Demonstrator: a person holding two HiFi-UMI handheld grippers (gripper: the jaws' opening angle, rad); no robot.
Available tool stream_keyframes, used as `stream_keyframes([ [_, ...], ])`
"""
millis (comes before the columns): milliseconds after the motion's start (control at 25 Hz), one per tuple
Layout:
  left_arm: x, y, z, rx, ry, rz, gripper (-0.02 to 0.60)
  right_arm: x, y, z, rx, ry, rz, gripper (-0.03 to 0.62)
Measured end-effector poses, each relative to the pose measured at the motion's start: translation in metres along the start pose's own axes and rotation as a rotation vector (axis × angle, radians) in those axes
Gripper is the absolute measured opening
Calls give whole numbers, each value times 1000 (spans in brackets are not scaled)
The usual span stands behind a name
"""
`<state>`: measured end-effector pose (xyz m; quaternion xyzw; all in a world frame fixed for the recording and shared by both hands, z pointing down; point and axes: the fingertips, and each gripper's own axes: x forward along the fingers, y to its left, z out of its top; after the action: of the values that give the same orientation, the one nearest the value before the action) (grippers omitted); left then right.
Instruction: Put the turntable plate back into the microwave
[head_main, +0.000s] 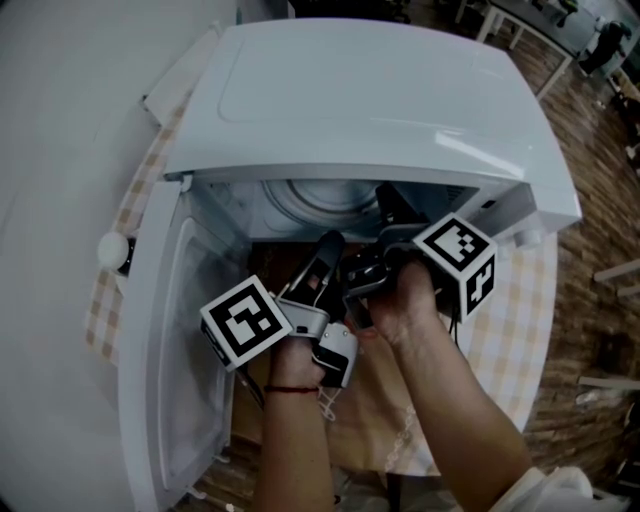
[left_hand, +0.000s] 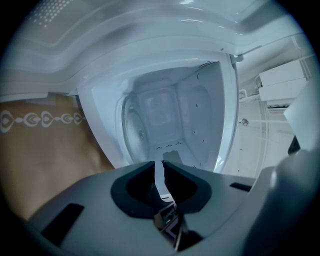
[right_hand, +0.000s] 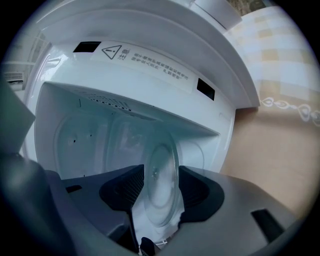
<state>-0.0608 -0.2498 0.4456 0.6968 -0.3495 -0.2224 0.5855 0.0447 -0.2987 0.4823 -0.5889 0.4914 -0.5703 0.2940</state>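
1. Head view: a white microwave (head_main: 350, 90) stands on a checked tablecloth (head_main: 520, 310), and its door (head_main: 180, 350) is swung open to the left.
2. Both tools are at the mouth of the oven. The left gripper (head_main: 328, 245) is held by the left hand (head_main: 295, 365) and points into the opening. The right gripper (head_main: 392, 215) is held by the right hand (head_main: 405, 300) and reaches further in, on the right side.
3. The glass plate (head_main: 310, 200) shows as pale rings inside the cavity, behind and between the two tools.
4. Left gripper view: the picture is rolled, so the tablecloth (left_hand: 45, 160) sits at the left.
5. The left gripper (left_hand: 161, 167) has its jaws drawn close together. Only a thin slit is left between them, with nothing in it.
6. Beyond the jaws is the white cavity, and the plate (left_hand: 131, 131) is against the cavity's floor side, well apart from this tool.
7. Right gripper view: this picture is rolled too, with the tablecloth (right_hand: 280, 150) at the right. A warning label (right_hand: 145, 62) runs along the oven's front frame above the opening.
8. The right gripper (right_hand: 161, 170) has its jaws standing wide apart. The plate (right_hand: 162, 192) shows as a narrow oval in the gap between them, inside the cavity.
9. I cannot tell whether either pad touches the plate's rim.
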Motion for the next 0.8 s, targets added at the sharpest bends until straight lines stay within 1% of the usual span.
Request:
stream_keyframes([
  [200, 0, -1, -1, -2, 1, -2, 57, 1, -1, 1, 15, 26, -31, 232],
  [400, -1, -1, 1, 0, -6, 0, 57, -6, 4, -6, 45, 46, -16, 231],
  [560, -1, -1, 1, -6, -4, 2, 57, -11, 3, -2, 59, 21, -20, 231],
  [640, -2, -1, 2, -8, -7, 2, 57, -13, 7, 1, 40, 9, -3, 227],
  [680, -2, -1, 2, -6, -8, 2, 57, -15, 12, 1, 26, 12, 21, 184],
  [720, -1, -2, 2, -7, -9, 1, 57, -16, 19, 0, 14, 19, 48, 173],
  [800, 0, -4, 1, -16, -12, -8, 57, -19, 27, -5, 2, 46, 74, 173],
])
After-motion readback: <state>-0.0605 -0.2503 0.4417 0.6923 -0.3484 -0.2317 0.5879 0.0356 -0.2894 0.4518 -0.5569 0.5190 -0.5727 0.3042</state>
